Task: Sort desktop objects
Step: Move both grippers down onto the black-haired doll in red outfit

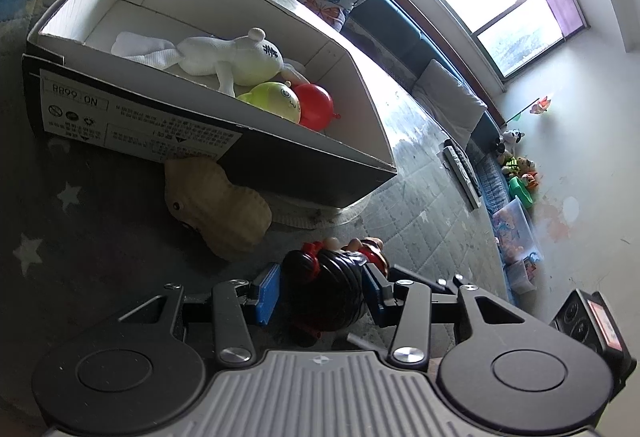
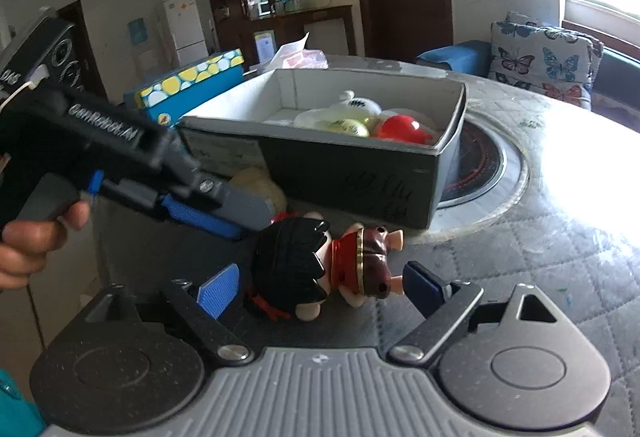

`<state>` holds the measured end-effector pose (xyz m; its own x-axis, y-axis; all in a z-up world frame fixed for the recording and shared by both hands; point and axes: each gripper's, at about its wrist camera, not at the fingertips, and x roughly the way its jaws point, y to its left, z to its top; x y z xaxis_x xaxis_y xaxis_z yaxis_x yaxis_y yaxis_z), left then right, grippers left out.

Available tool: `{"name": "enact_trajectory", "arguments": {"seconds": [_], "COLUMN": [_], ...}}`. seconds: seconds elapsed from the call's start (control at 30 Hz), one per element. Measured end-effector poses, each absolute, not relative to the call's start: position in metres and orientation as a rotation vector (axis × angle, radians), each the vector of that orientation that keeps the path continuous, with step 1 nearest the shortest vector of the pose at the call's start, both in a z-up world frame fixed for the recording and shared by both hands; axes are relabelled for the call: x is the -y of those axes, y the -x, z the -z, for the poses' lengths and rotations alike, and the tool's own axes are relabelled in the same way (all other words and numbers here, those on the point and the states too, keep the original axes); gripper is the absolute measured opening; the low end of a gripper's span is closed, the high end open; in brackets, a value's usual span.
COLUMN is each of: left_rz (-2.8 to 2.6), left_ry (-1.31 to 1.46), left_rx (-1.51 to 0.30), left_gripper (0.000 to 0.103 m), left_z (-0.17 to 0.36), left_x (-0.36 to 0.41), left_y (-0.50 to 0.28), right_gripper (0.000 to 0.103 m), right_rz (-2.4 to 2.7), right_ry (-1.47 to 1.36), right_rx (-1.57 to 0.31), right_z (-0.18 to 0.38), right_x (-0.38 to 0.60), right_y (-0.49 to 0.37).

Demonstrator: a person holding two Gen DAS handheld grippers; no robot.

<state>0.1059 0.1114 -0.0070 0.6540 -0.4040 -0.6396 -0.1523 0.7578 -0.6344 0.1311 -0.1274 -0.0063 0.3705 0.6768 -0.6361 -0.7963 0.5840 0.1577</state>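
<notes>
A black-haired doll (image 2: 316,269) lies on its side on the quilted table cover (image 2: 520,277), flanked by the right gripper (image 2: 320,287), whose blue pads stand spread clear of it. The left gripper (image 1: 320,291) has its pads closed against the doll's head (image 1: 326,291), grasping it. Just beyond, a peanut-shaped plush (image 1: 218,205) rests against the open cardboard box (image 1: 160,125), which holds a white plush toy (image 1: 224,57), a yellow-green ball (image 1: 276,101) and a red ball (image 1: 314,105).
</notes>
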Motion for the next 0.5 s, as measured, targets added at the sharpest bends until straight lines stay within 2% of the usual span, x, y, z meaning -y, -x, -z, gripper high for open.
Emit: {"name": "enact_trajectory", "arguments": {"seconds": [0.27,0.5], "left_rz": [0.163,0.163], "left_ry": [0.726,0.743], "left_rx": [-0.872,-0.871], "left_gripper": [0.047,0.047], "left_z": [0.012,0.015], "left_x": [-0.112,-0.113], "left_y": [-0.108,-0.109], "right_gripper": [0.091,0.091], "right_rz": [-1.001,-0.947], "right_ry": [0.245,0.245], "right_rx": [-0.725,-0.691], "right_z": [0.009,0.000], "right_x": [0.122,0.127], "right_y": [-0.105,-0.117]}}
